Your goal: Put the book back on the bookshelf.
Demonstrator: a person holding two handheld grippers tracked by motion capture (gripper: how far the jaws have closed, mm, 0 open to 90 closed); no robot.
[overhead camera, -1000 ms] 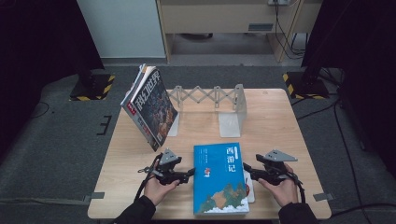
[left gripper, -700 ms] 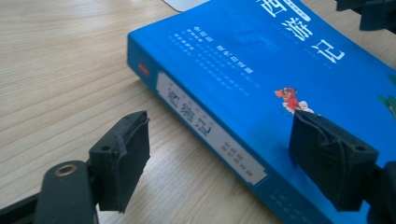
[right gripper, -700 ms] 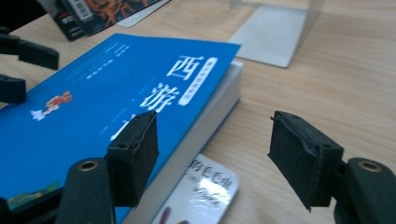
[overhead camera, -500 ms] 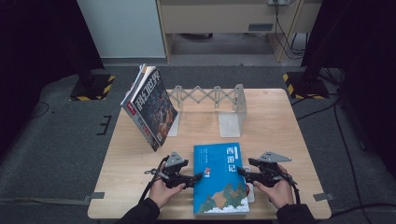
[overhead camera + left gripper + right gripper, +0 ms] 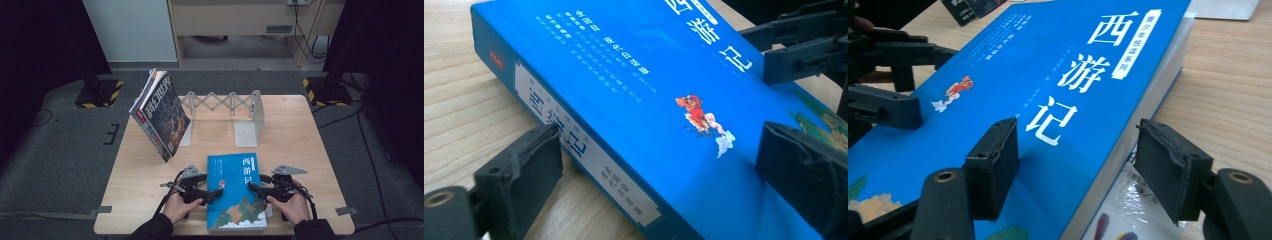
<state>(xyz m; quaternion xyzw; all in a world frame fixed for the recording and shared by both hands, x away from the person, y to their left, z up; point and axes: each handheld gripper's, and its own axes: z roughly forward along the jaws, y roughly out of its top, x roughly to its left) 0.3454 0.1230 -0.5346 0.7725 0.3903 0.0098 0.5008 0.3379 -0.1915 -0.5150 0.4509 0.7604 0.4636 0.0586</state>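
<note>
Lying between both open grippers — blue book (image 5: pixel 236 191), left gripper (image 5: pixel 216 191) and right gripper (image 5: pixel 253 187) straddling opposite edges

From the high view we look forward and down over the whole table (image 5: pixel 300 125). From each gripper view we sit low and close, looking along its jaws from opposite sides. All three views share the blue book (image 5: pixel 235 192) (image 5: pixel 664 100) (image 5: pixel 1048 115).

blue book (image 5: pixel 236 192): near edge cut off | thin item beneath (image 5: pixel 1128 210): mostly hidden
</note>
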